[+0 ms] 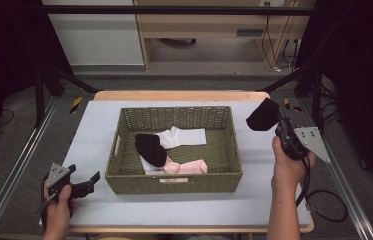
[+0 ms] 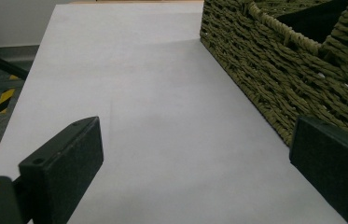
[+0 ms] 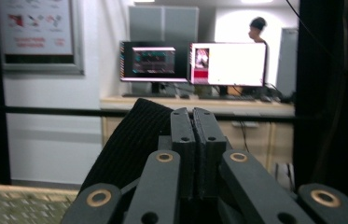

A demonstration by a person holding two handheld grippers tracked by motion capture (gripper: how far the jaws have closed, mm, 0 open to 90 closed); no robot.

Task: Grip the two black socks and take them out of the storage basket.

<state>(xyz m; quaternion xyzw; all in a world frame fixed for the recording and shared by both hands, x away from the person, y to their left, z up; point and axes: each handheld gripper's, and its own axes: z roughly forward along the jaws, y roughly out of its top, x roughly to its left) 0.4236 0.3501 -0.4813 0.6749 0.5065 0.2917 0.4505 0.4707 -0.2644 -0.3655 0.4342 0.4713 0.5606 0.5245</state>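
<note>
A green woven basket (image 1: 174,183) stands mid-table and holds a black sock (image 1: 151,148), a white sock (image 1: 184,136) and a pink sock (image 1: 188,167). My right gripper (image 1: 276,124) is raised off the basket's right rim, shut on another black sock (image 1: 263,115) that sticks up and to the left of it. In the right gripper view its jaws meet, with the black sock (image 3: 129,140) bulging out at their left. My left gripper (image 1: 94,181) rests low at the table's front left, open, nothing between its fingers (image 2: 64,161), beside the basket wall (image 2: 265,79).
The grey table mat (image 1: 174,210) has free room in front of and left of the basket. Metal rails (image 1: 19,165) run along both sides of the table. A cable (image 1: 324,202) trails off the right gripper. A wooden desk (image 1: 214,25) stands beyond the table.
</note>
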